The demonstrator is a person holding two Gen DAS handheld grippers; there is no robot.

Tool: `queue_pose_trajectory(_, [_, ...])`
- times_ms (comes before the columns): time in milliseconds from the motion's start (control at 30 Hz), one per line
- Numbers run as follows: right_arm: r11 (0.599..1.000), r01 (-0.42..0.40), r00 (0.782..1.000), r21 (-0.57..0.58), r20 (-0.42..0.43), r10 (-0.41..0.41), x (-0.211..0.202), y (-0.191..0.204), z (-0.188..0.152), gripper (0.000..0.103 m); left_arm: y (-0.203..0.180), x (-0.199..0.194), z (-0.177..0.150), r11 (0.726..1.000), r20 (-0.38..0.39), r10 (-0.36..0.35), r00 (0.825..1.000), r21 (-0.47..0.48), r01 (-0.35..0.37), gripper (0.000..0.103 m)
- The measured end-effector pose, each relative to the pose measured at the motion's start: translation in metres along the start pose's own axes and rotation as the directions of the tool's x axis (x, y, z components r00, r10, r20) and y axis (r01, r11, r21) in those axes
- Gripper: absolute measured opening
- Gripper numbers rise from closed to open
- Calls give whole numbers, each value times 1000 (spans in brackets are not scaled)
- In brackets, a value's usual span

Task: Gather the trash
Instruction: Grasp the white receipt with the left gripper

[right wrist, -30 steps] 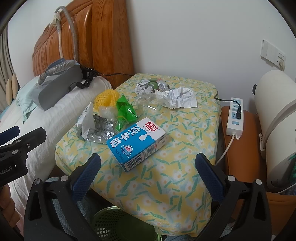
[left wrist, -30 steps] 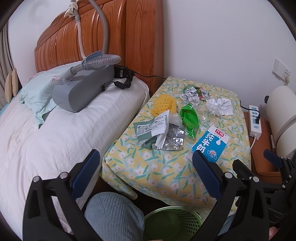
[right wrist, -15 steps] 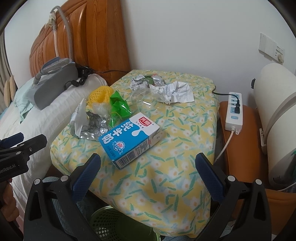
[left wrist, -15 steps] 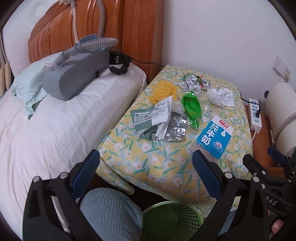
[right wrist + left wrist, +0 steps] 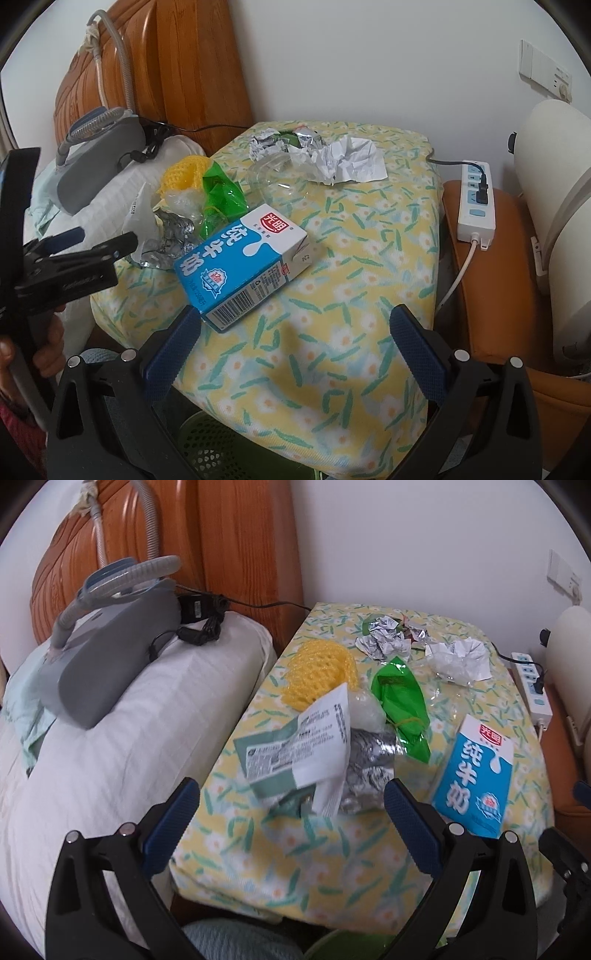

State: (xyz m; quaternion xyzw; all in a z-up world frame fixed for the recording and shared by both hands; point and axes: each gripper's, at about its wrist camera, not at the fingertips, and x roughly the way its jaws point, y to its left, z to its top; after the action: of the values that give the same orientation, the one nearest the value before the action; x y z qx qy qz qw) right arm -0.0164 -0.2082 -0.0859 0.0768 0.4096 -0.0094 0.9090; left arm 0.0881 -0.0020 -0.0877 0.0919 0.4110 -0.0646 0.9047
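Beside the bed, going left to right. Pillow (image 5: 122,716), white, carrying a grey machine (image 5: 107,664) with a ribbed hose (image 5: 122,579) running up the wooden headboard (image 5: 229,542).

Low table under a yellow flowered cloth (image 5: 295,849), standing against the wall.

Left gripper (image 5: 291,812): jaws spread wide, nothing between them, held just short of the table's near left edge, with the printed paper wrapper (image 5: 299,746) straight ahead between the fingers. A hand (image 5: 48,343) grips its handle, seen from the right wrist view.

Trash on the cloth, left to right:
- printed paper wrapper, white and green, lying over crumpled silver foil (image 5: 369,771);
- yellow foam net (image 5: 317,668), behind the wrapper;
- clear plastic wad (image 5: 364,709), touching the net and the green bag;
- green plastic bag (image 5: 402,705), its lower end over the foil;
- small foil scraps (image 5: 384,638) at the back of the table;
- crumpled white paper (image 5: 458,657), just right of the scraps;
- blue milk carton (image 5: 243,262), lying flat near the front edge, right of the foil.

Right gripper (image 5: 291,343): jaws also spread wide and empty, hovering over the cloth's front edge, with the carton's barcode end just ahead of its left finger (image 5: 173,350).

Green mesh bin (image 5: 218,446) on the floor below the table's front edge, between the gripper arms.

White power strip (image 5: 476,199) lying on a brown surface to the right of the table, one black plug in it.
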Motion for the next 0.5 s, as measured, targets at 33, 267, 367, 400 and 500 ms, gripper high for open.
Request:
queue_pose_trajectory(33, [1000, 1, 1000, 4, -3, -1, 2, -1, 0, 101, -2, 5, 3, 1000, 0, 6, 1000, 11, -6, 95])
queue_pose_trajectory(267, [1000, 4, 1000, 21, -20, -4, 14, -3, 2, 101, -5, 27, 15, 1000, -22, 11, 1000, 24, -11, 81])
queue_pose_trajectory(367, [1000, 2, 1000, 17, -21, -2, 17, 0, 3, 101, -4, 30, 15, 1000, -22, 4, 1000, 28, -4, 66])
queue_pose_trajectory(400, [1000, 1, 1000, 15, -21, -1, 18, 1, 3, 101, -5, 31, 15, 999, -21, 8, 1000, 37, -7, 60])
queue_pose_trajectory(500, [1000, 0, 1000, 6, -18, 0, 19, 4, 4, 101, -4, 31, 14, 999, -22, -4, 1000, 34, 5, 48])
